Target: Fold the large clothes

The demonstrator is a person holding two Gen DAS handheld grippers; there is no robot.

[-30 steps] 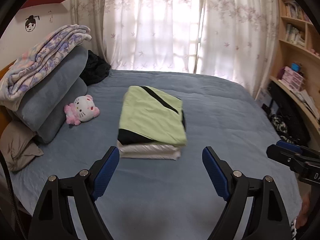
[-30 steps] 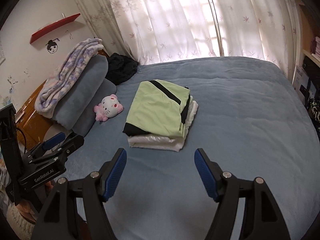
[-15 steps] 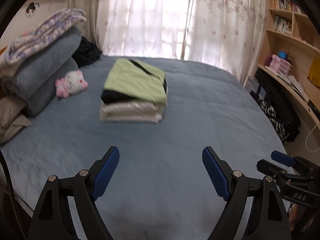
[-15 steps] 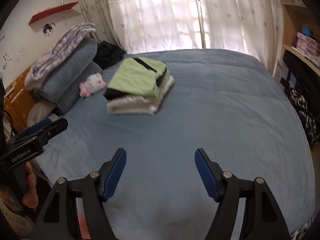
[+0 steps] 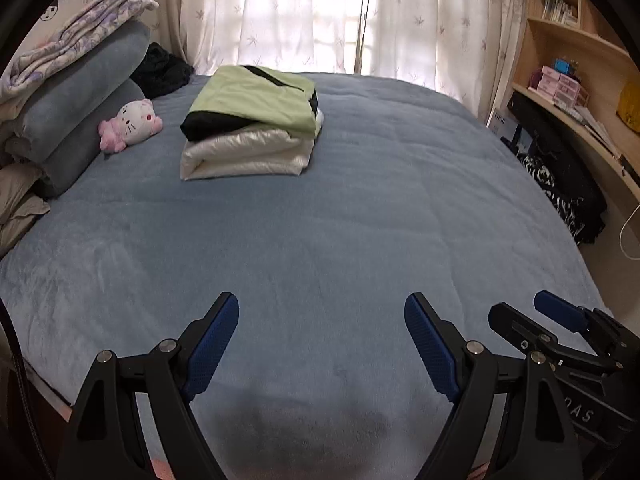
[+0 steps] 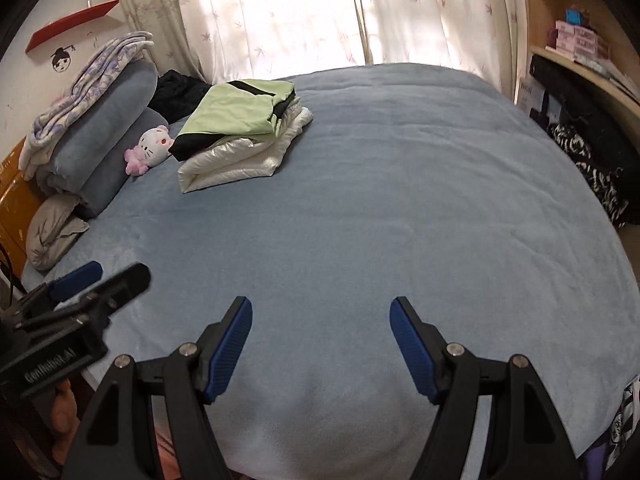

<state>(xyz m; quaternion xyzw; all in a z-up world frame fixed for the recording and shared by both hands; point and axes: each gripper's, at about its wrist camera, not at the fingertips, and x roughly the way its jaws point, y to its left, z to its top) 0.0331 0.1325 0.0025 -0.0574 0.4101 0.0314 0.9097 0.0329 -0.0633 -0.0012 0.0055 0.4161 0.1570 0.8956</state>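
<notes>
While both grippers, left gripper and right gripper, hung spread and empty over the bed, the folded clothes stack lay near its far left corner; only the right view showed a red wall shelf.

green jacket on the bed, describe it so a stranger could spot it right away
On the blue bed, near the pillows, sits a folded stack. The green jacket is its top layer, pale green with black trim, lying on a shiny white garment beside a pink-and-white plush cat.
</notes>
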